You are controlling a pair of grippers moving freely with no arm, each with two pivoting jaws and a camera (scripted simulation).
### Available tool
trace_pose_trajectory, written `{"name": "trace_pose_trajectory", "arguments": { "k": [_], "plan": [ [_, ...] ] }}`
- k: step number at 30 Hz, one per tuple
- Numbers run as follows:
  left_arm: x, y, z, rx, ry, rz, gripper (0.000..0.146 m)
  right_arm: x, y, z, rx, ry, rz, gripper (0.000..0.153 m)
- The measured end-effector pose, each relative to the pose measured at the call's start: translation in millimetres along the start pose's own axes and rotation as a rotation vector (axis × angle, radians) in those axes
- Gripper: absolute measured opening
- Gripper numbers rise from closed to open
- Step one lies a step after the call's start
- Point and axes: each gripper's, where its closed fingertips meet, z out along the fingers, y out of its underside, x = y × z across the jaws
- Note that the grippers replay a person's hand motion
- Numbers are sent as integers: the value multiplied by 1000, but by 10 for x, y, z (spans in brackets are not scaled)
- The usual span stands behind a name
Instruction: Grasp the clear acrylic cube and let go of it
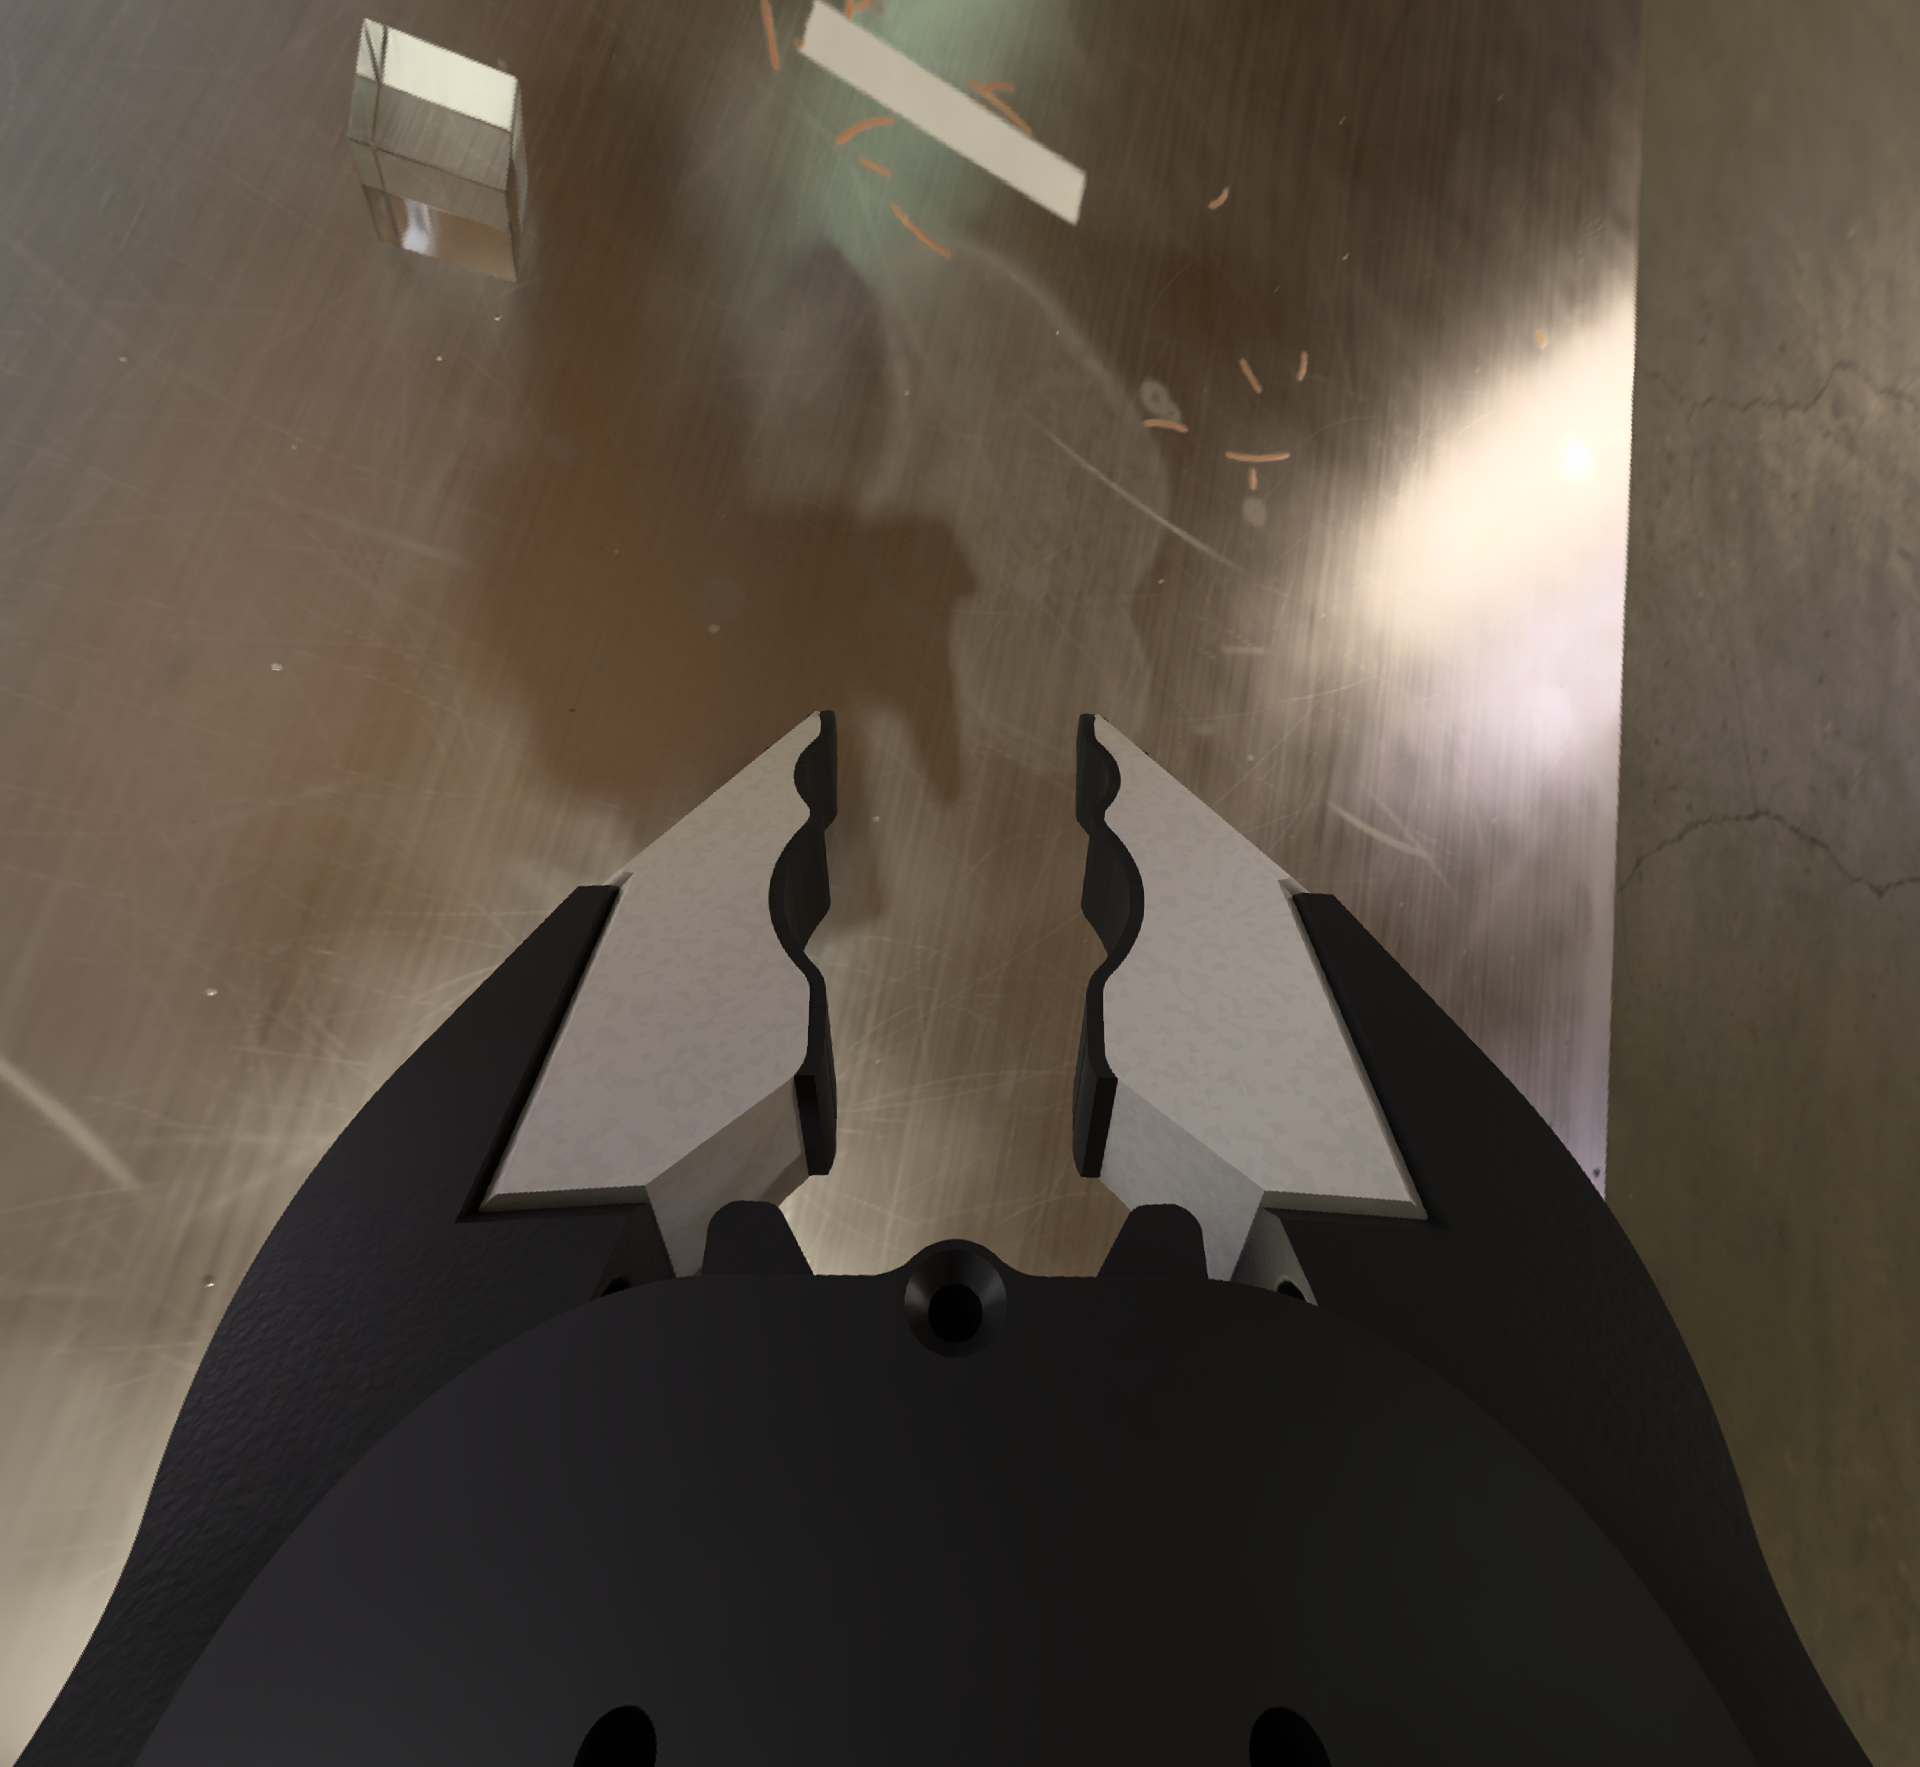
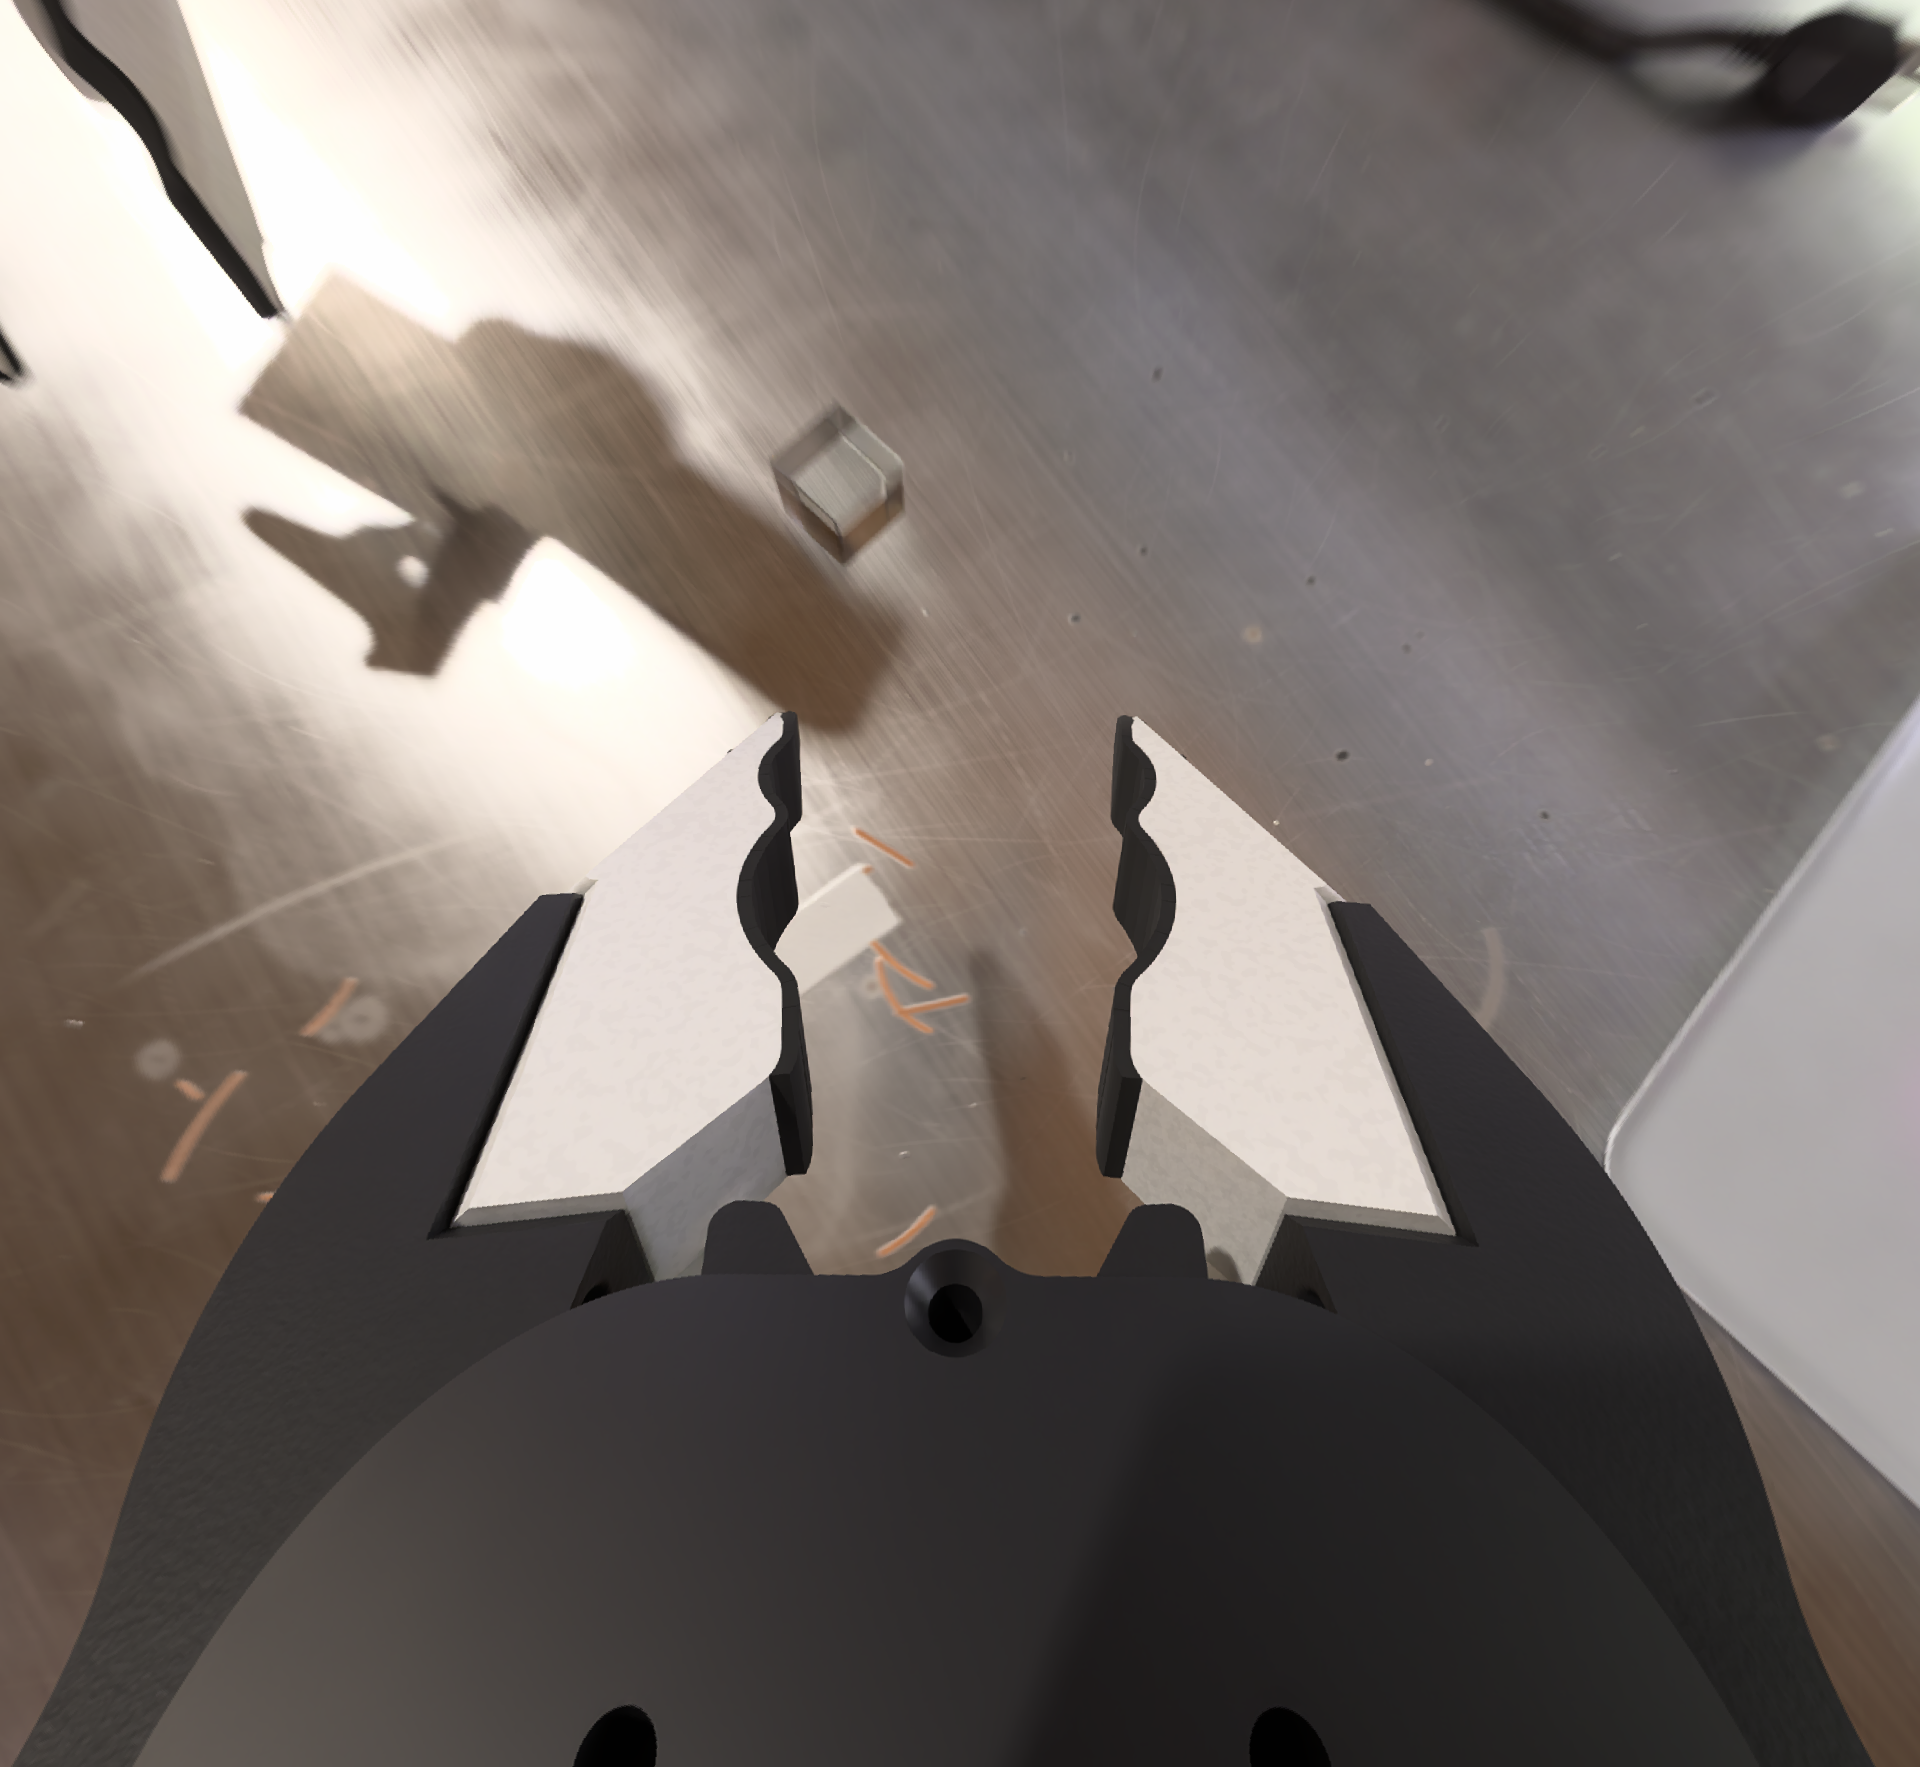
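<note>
one clear acrylic cube (image 1: 438, 148); two grippers

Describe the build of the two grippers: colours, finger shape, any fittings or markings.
Both match. The left gripper and right gripper each have a rounded matte black body with a small recessed screw at its front centre and two round holes nearer the camera. Each carries two white, speckled wedge-shaped fingers that taper to a point, set in black brackets. Their inner faces bear black pads with a wavy, scalloped profile. No cables or markings show.

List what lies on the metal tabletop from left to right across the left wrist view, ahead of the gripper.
Clear acrylic cube → flat white rectangular strip → scattered orange shavings → the tabletop's right edge.
</note>
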Motion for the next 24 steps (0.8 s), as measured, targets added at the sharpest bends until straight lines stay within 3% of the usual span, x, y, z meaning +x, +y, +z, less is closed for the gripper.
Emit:
{"name": "trace_pose_trajectory", "arguments": {
  "k": [6, 11, 14, 18, 22, 24],
  "plan": [
    [-156, -154, 16, -29, 42, 21, 46, 180, 365, 537, -187, -95, -34, 75],
    [-442, -614, 34, 67, -89, 155, 48, 160, 318, 653, -109, -130, -89, 77],
    [-768, -782, 224, 17, -247, 237, 52, 179, 284, 678, -87, -136, -102, 59],
    [-910, -829, 542, -74, -274, 278, 56, 169, 237, 726, -45, -134, -135, 20],
    [-1032, -857, 685, -123, -368, 327, 56, 225, 221, 761, -12, -130, -95, 0],
    [-1026, -872, 737, -127, -363, 326, 55, 221, 211, 777, 0, -182, -48, 0]
  ]
}}
